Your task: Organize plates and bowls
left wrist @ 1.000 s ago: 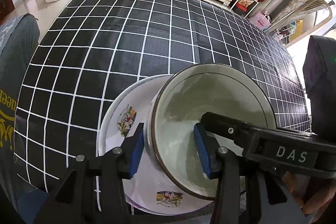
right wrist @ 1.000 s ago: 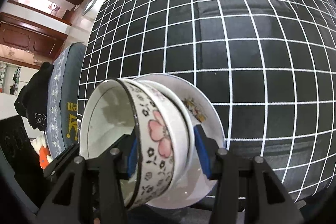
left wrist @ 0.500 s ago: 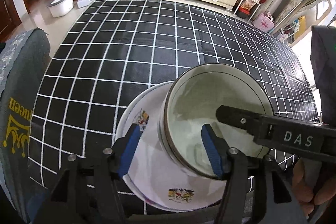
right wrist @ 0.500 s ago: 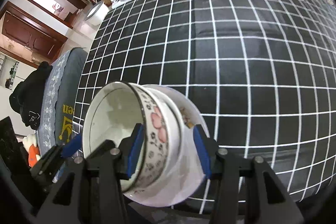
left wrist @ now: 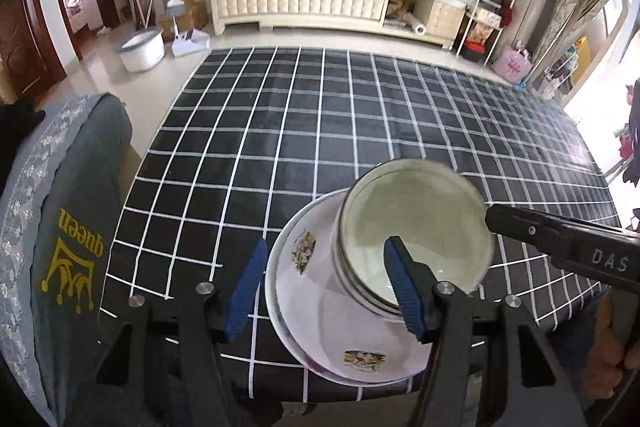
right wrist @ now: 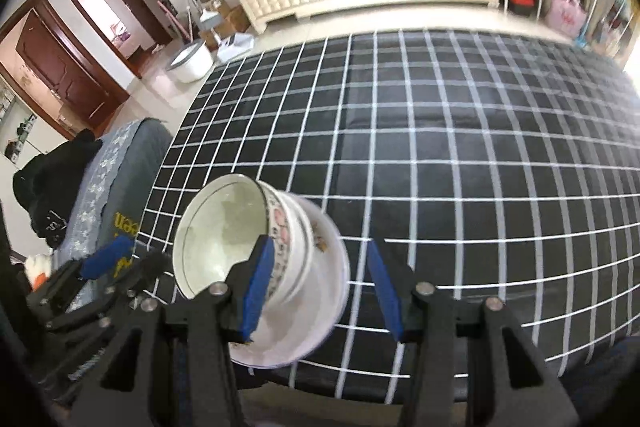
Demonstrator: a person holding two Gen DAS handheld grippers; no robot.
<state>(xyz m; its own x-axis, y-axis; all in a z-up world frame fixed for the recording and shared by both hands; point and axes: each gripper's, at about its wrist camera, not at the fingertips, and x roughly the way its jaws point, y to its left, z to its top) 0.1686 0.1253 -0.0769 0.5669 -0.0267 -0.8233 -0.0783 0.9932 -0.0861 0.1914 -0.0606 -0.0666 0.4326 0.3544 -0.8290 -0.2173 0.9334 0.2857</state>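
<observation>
Two grippers: we see both above the near edge of the table, each tilted down towards the crockery.
Left gripper [left wrist: 324,291]: its jaws have just been opening and now stand apart. In its own view the plate and bowls show between the blue pads, but neither pad presses on them.
Right gripper [right wrist: 320,291]: its jaws are parted too. Its left pad shows in front of the bowl wall and its right pad is clear of the plate, so we see no grip.
Right gripper from the left camera: its black arm marked DAS [left wrist: 560,251] reaches in from the right, beside the bowl rim.
Left gripper from the right camera: we see one blue pad [right wrist: 108,259] at the lower left, just beside the bowls.
Bowls [left wrist: 416,227]: they are nested, white inside with a dark rim. The outer wall carries a pink flower band, which we see from the right camera [right wrist: 280,227].
Plate [left wrist: 320,327]: it is white with small flower prints. It lies under the bowls, close to the near edge.
Tablecloth [left wrist: 320,127]: it is black with a white grid and covers the whole top.
Hand [left wrist: 612,343]: we see part of it at the lower right.
Chair cover [left wrist: 72,227]: it is grey with a yellow crown and the word "queen", and sits left of the table.
Cabinet [left wrist: 300,3]: it is cream and padded, against the far wall, with clutter on top.
</observation>
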